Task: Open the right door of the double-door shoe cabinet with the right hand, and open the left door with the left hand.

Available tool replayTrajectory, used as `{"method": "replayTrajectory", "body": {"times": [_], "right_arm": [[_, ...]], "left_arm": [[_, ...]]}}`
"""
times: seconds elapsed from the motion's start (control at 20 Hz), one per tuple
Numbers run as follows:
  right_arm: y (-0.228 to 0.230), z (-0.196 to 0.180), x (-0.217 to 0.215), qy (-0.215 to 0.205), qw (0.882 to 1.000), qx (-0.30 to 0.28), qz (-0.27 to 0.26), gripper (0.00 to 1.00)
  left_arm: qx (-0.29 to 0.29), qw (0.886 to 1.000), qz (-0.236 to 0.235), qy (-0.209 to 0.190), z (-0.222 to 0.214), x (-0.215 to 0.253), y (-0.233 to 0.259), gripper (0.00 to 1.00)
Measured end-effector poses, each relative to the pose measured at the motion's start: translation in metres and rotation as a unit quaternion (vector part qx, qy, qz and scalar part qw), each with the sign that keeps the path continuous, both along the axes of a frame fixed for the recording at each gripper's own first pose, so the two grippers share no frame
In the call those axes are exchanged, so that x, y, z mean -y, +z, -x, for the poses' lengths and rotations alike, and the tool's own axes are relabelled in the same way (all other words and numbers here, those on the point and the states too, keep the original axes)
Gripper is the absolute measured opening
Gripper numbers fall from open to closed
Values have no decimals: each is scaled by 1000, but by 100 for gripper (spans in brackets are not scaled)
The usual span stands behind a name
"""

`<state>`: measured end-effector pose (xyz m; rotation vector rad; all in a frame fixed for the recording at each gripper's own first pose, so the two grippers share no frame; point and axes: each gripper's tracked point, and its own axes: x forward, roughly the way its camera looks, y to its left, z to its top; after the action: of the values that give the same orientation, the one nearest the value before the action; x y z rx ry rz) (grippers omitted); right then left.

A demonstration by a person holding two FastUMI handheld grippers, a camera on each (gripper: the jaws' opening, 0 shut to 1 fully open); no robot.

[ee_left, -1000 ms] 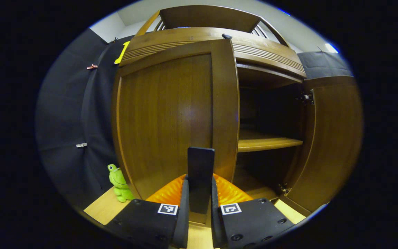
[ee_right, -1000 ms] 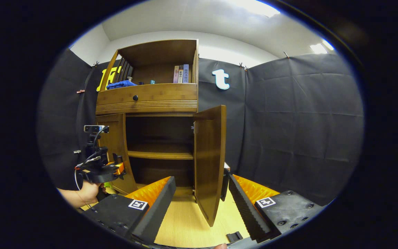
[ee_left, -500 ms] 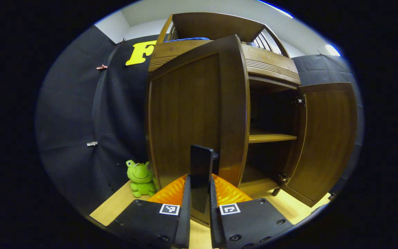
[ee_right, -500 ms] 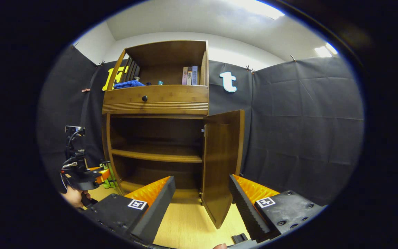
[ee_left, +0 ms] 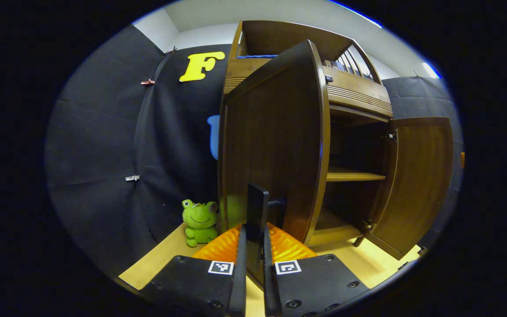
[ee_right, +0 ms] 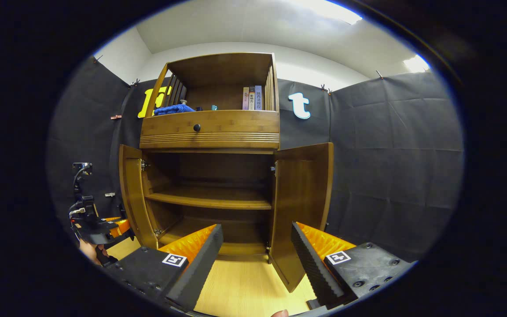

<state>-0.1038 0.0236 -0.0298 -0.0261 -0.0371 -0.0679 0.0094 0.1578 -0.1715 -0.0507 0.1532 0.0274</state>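
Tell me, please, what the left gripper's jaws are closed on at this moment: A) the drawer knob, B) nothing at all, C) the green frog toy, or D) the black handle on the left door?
D: in the left gripper view the left gripper has its jaws pressed on either side of the black handle of the left door, while the frog toy sits apart on the floor.

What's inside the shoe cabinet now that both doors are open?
The shoe cabinet holds one bare wooden shelf and a bare bottom board; its dark back corners can't be made out.
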Motion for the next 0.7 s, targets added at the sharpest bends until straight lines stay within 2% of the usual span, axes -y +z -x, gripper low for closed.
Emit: {"method": "replayTrajectory", "body": {"times": [0.4, 0.5, 0.7], "right_arm": [[-5, -5, -12, 13, 1000, -6, -5, 100], [-8, -8, -15, 16, 1000, -10, -5, 99], [-8, -14, -29, 18, 1000, -11, -7, 100]], "left_arm": [[-2, 999, 4, 41, 17, -64, -9, 14], [3, 999, 26, 33, 18, -78, -8, 10], [3, 999, 45, 7, 22, -93, -8, 10]]}}
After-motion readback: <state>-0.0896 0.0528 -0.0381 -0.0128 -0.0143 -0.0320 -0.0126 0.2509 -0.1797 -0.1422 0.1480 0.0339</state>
